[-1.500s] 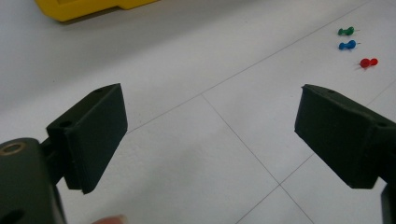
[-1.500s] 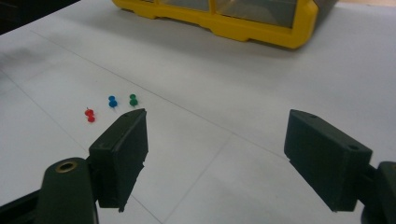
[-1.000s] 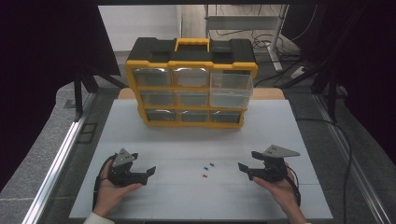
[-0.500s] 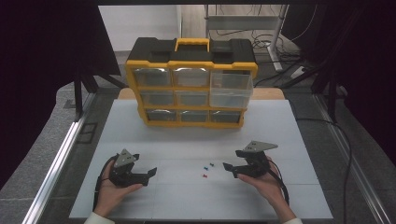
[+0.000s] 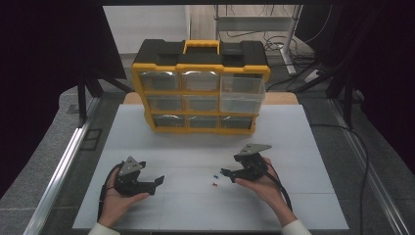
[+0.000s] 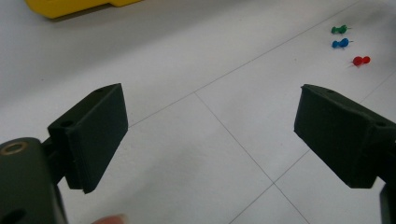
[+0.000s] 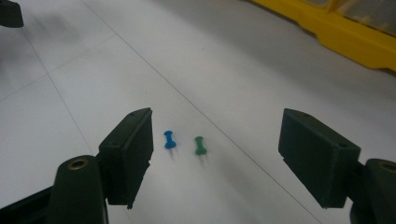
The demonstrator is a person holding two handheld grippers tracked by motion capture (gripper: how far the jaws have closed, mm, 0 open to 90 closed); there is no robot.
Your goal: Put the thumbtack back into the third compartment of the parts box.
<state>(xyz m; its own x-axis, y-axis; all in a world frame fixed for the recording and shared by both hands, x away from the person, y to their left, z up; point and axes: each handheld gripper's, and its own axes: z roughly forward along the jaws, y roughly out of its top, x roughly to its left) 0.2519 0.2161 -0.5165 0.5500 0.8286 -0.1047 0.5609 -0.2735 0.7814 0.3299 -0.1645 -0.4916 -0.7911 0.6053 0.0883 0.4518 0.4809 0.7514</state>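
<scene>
High view, nearest the person: two hands come in from the bottom edge onto the white gridded table top (image 5: 293,147), each holding a black two-jaw gripper. The left gripper (image 5: 157,182) rests low on the table at the left, its jaws wide apart with nothing between them; the left gripper view shows bare table between the two black pads (image 6: 98,135). The right gripper (image 5: 226,173) sits right of centre, jaws also wide apart and empty, pointing toward three small plastic push pins lying loose on the table. In the right gripper view the blue push pin (image 7: 170,140) and the green push pin (image 7: 200,145) lie side by side just ahead of the open jaws, between their lines, untouched. The red push pin (image 5: 214,184) lies a little nearer the person than the other two, just beside the right gripper's tip. Farther back stands a yellow and black drawer organiser (image 5: 200,88) with clear plastic drawers, upright, well apart from the pins.
</scene>
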